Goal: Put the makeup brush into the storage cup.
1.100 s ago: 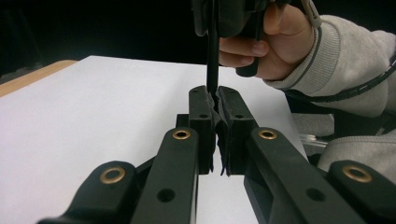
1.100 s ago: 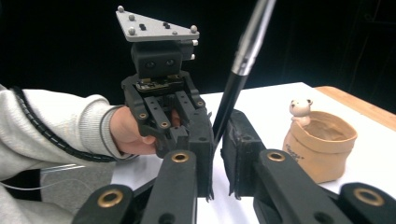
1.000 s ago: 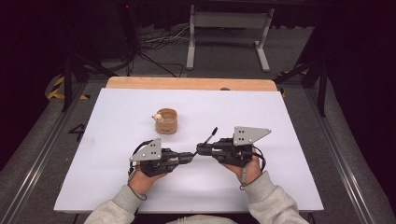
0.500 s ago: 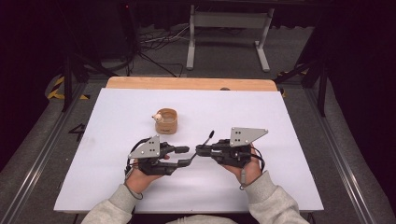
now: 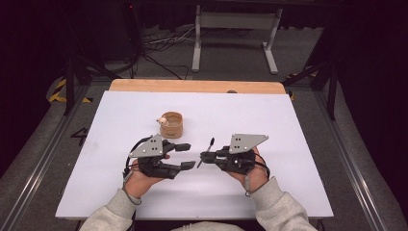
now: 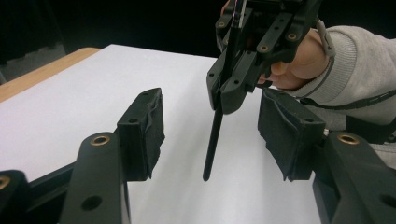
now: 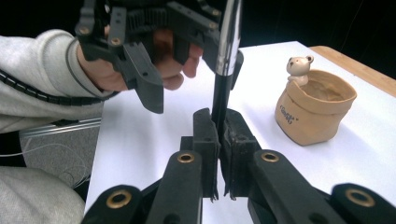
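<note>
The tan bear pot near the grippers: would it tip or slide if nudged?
The pot looks squat with a broad base, so it probably slides rather than tips. Its wrinkled, bag-like rim suggests a light, possibly soft wall. The bear figure on its rim may snag.

The table (image 5: 298, 144) is white with a pale wood edge. The tan pot (image 7: 314, 110) bears a cream bear, and the pen (image 6: 215, 130) is black.

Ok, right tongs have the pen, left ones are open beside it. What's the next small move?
Probably close the left tongs on the black pen: its free end hangs between their open pads, while the right tongs grip its other end.
</note>
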